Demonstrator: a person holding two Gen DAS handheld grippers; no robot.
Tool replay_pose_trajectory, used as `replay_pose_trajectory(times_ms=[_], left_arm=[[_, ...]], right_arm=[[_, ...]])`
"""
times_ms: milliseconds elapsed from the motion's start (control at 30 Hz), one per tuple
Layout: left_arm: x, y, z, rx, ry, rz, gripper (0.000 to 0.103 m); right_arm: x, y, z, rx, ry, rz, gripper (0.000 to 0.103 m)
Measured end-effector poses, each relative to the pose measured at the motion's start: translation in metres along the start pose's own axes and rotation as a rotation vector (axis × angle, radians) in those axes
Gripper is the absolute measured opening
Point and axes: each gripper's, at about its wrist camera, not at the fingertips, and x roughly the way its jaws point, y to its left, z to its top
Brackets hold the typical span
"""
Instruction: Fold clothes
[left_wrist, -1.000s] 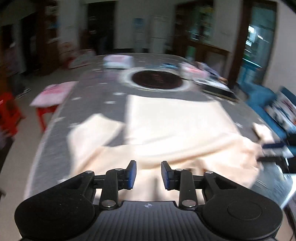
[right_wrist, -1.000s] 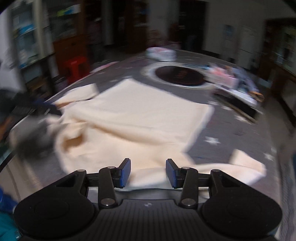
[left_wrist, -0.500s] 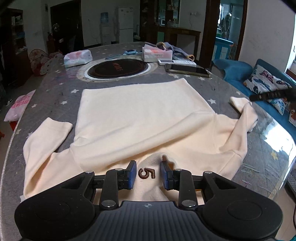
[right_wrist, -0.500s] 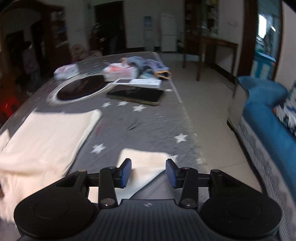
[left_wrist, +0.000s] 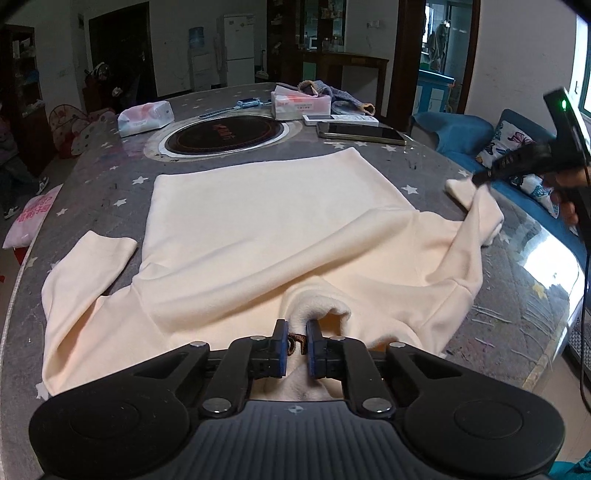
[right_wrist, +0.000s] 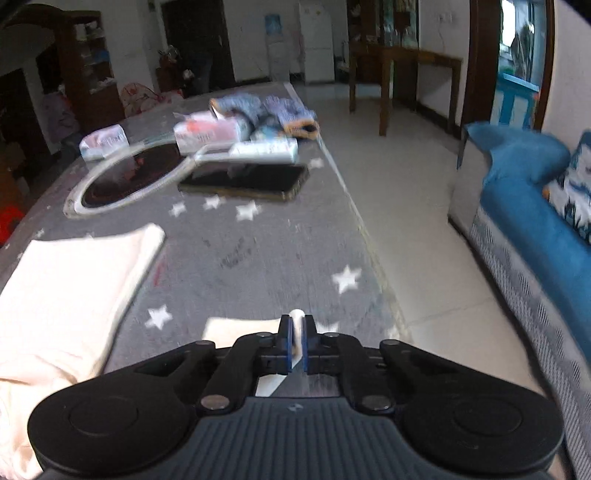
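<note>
The left gripper (left_wrist: 296, 334) has just closed on the cream sweatshirt's (left_wrist: 258, 221) collar at the table's (left_wrist: 110, 177) near edge. The right gripper (right_wrist: 296, 334) has just clamped the sleeve cuff (right_wrist: 240, 326) by the right edge; bare tabletop lies beyond.

A cream top (left_wrist: 266, 221) is lying ahead of the black left gripper (left_wrist: 296, 345) with blue pads (left_wrist: 282, 345), a brown mark showing between them. The cloth (right_wrist: 258, 243) beneath is showing grey with white stars. Right of the right gripper (right_wrist: 296, 345), a blue sofa (right_wrist: 524, 206) is showing.
</note>
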Motion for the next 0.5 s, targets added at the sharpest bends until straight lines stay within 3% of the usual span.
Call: replay_pose_trajectory(times_ms=[233, 333, 500], left_arm=[[-0.014, -0.006, -0.011, 0.01, -0.007, -0.033, 0.01], [-0.019, -0.009, -0.017, 0.016, -0.002, -0.06, 0.01], [-0.023, -0.015, -0.02, 0.048, 0.009, -0.077, 0.011]], right_arm=[[-0.055, -0.001, 0.026, 0.015, -0.234, -0.001, 0.004], [-0.071, -0.014, 0.016, 0.03, -0.284, -0.064, 0.004], [-0.04, -0.04, -0.012, 0.013, -0.125, -0.21, 0.013]])
